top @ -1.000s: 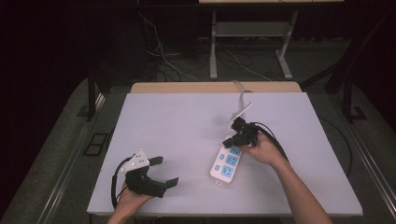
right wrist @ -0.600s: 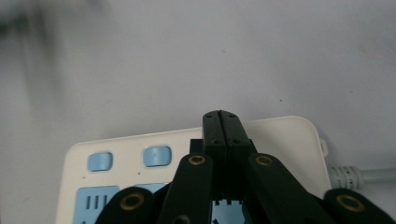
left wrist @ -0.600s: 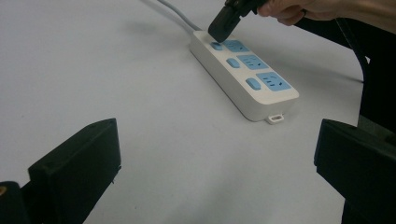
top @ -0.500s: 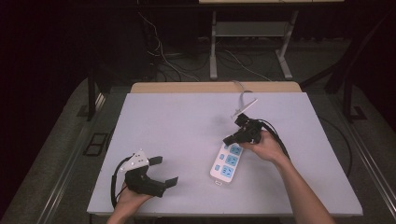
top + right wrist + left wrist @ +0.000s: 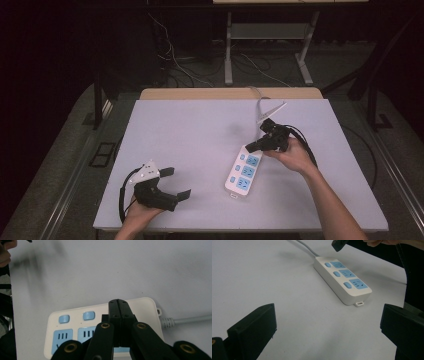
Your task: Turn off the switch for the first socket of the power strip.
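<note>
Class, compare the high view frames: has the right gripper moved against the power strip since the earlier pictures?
Yes. The right gripper, jaws shut, has shifted from the middle of the power strip toward its cord end, farther up the table.

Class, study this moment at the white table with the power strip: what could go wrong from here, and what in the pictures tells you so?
1. The right gripper, jaws shut, hangs over the cable end of the white power strip with blue sockets; a downward slip could hit a blue switch.
2. The strip's grey cable runs off the table's far edge; snagging it could drag the strip.
3. The left gripper, jaws open, isn't steadying the strip.
</note>
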A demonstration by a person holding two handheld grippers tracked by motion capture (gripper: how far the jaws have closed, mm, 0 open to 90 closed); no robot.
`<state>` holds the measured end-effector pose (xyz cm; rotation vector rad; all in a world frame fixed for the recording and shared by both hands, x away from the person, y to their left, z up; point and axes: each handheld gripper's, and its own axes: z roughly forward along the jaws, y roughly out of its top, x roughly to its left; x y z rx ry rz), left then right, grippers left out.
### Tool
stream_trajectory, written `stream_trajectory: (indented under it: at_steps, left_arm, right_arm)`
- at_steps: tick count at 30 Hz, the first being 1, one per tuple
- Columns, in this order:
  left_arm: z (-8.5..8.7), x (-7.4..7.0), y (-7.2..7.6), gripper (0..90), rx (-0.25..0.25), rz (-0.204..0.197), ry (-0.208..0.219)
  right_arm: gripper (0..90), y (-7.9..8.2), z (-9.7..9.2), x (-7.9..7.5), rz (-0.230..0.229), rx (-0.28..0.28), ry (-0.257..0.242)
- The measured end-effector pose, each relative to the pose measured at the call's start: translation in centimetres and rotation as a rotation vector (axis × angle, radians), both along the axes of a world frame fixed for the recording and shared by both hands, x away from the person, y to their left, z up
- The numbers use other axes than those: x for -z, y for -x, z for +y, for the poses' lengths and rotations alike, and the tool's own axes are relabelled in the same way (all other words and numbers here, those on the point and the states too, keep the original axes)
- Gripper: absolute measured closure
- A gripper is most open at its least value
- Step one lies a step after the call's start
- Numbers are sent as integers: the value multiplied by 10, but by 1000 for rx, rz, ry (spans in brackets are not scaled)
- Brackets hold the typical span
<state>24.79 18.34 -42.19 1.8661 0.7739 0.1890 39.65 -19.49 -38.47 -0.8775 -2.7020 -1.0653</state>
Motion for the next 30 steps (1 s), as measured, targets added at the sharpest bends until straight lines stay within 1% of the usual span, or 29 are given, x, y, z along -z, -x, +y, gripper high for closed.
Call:
stream_trajectory:
  at_steps: [8,14,28,30]
  left_arm:
    - [-1,0,0,0,4,-1,-3]
    - [-2,0,0,0,3,0,0]
    - [-1,0,0,0,3,-2,2]
    - [-1,-1,0,0,3,-3,3]
  right_arm:
    - [900,7,-13,-11,-23,18,2]
    - [900,12,-27,-20,-37,41,3]
    - [897,29,-64,-40,-60,118,-6]
    - [877,31,-69,-42,-62,130,-11]
